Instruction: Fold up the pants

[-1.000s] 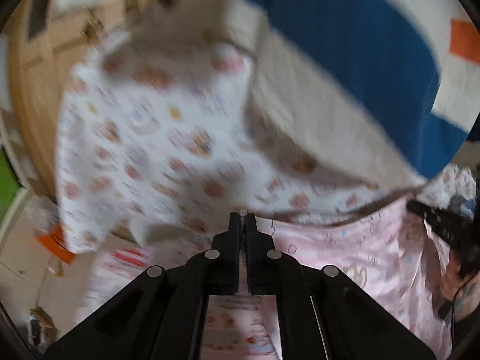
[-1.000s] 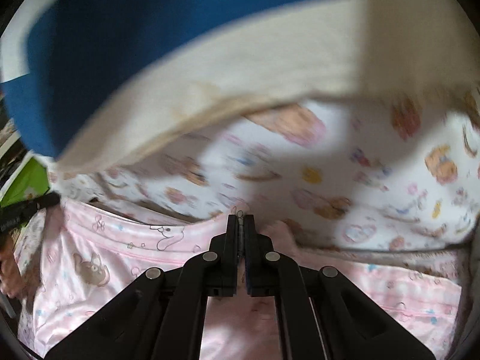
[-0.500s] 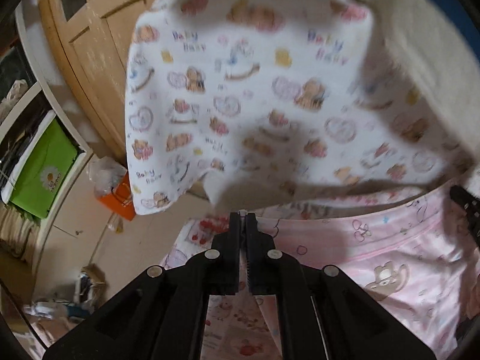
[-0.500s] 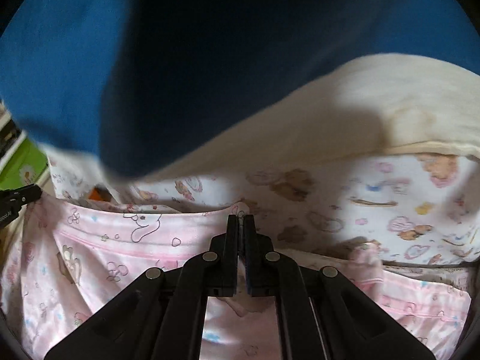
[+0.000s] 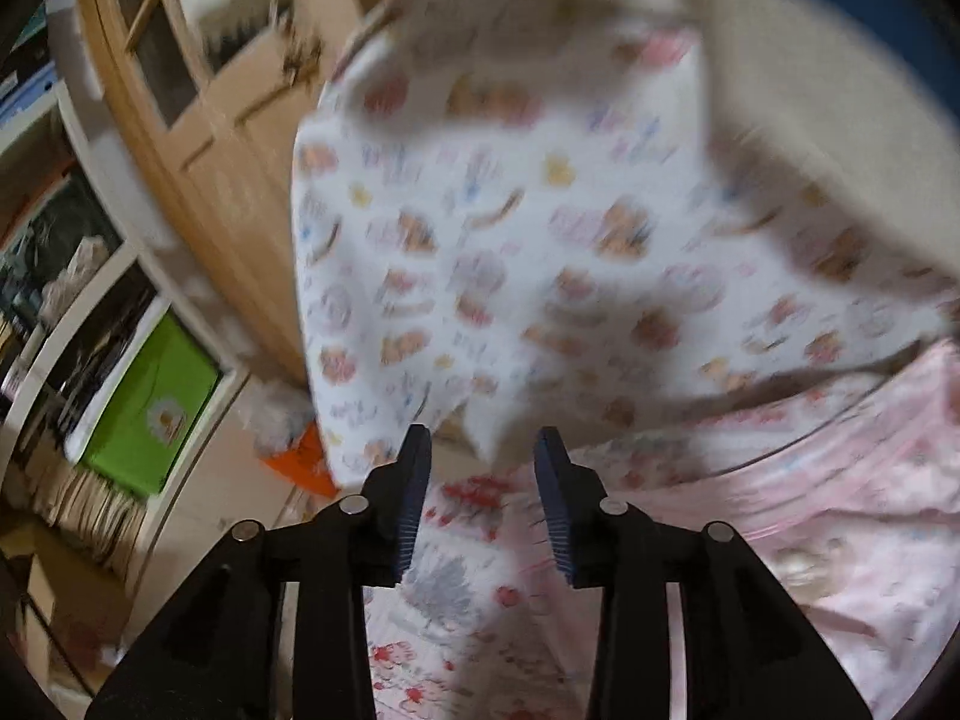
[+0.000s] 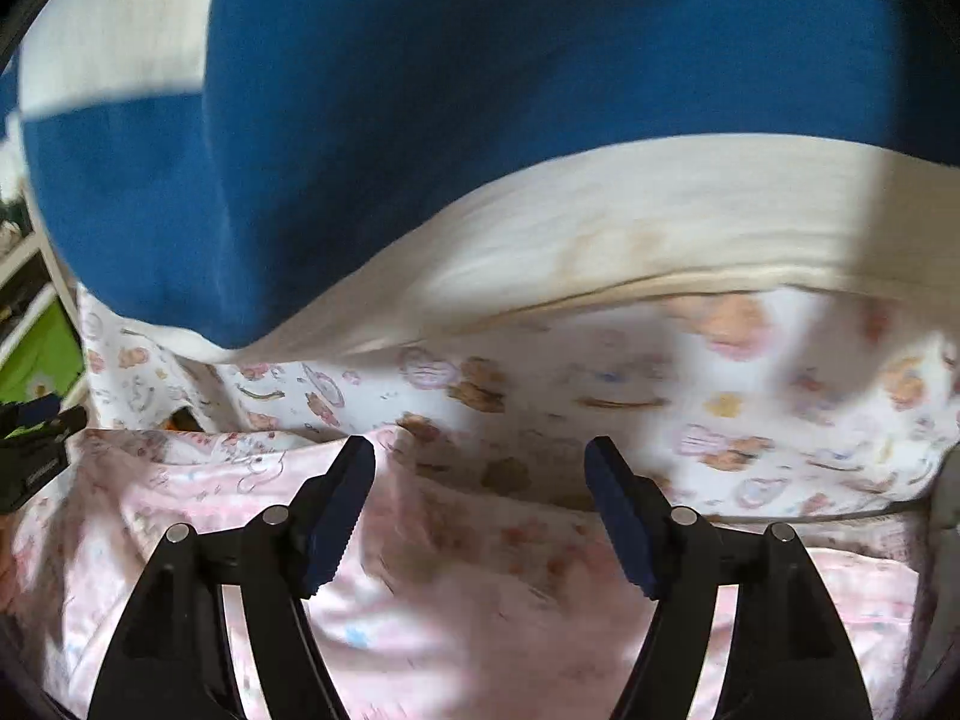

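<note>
The pink printed pants [image 5: 798,504] lie on the bed, at the lower right of the left wrist view and across the bottom of the right wrist view [image 6: 480,588]. My left gripper [image 5: 483,450] is open and empty, just above the pants' left edge. My right gripper [image 6: 480,462] is open wide and empty, over the pants' upper edge. The left gripper's black body shows at the far left of the right wrist view [image 6: 36,456].
A white sheet with bear prints [image 5: 510,252] covers the bed and hangs over its edge. A blue and cream blanket [image 6: 480,138] lies behind the pants. A wooden door [image 5: 198,108], a white shelf with a green box [image 5: 150,414] and an orange thing [image 5: 300,462] on the floor are at the left.
Both grippers were shut on the pants' upper edge and have now opened and let it go. The pants' edge has dropped onto the bed.
</note>
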Action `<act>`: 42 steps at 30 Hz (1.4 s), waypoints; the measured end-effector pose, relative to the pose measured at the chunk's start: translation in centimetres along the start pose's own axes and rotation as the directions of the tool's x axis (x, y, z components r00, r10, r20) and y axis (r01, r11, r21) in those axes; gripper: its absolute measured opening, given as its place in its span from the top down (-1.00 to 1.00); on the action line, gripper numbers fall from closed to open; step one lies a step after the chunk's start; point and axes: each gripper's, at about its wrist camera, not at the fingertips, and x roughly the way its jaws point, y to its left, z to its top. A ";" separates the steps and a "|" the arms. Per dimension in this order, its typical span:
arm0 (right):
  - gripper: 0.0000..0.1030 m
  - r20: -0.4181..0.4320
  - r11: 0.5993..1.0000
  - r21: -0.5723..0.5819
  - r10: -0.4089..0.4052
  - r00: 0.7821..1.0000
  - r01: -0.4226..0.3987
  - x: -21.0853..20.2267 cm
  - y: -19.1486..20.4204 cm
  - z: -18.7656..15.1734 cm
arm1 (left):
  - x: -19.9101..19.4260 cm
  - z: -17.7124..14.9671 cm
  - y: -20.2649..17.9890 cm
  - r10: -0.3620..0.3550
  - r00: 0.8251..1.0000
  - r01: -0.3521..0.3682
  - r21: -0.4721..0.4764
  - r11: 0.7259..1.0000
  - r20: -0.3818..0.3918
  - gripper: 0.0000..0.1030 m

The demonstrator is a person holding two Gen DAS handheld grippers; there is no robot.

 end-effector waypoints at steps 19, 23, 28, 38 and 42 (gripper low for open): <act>-0.43 0.114 0.930 0.311 -0.239 0.964 0.194 -13.1 -21.2 -5.7 | -12.3 2.2 -18.0 -0.601 0.797 0.572 0.242 0.784 0.061 -0.25; -0.43 0.063 0.932 0.302 -0.229 0.971 0.200 -12.6 -22.7 -5.2 | -11.9 3.3 -22.8 -0.614 0.788 0.592 0.232 0.772 0.034 -0.25; -0.43 -0.024 0.932 0.291 -0.220 0.975 0.218 -10.3 -23.3 -5.8 | -8.9 3.9 -27.1 -0.570 0.821 0.566 0.191 0.802 -0.036 -0.17; -0.27 -0.047 0.935 0.295 -0.190 0.981 0.195 -8.8 -25.0 -6.0 | -6.1 3.4 -26.8 -0.615 0.786 0.615 0.188 0.766 -0.063 0.94; -0.27 -0.056 0.936 0.288 -0.195 0.979 0.202 -8.1 -25.1 -6.2 | -6.4 3.7 -25.4 -0.586 0.810 0.576 0.203 0.792 -0.008 0.95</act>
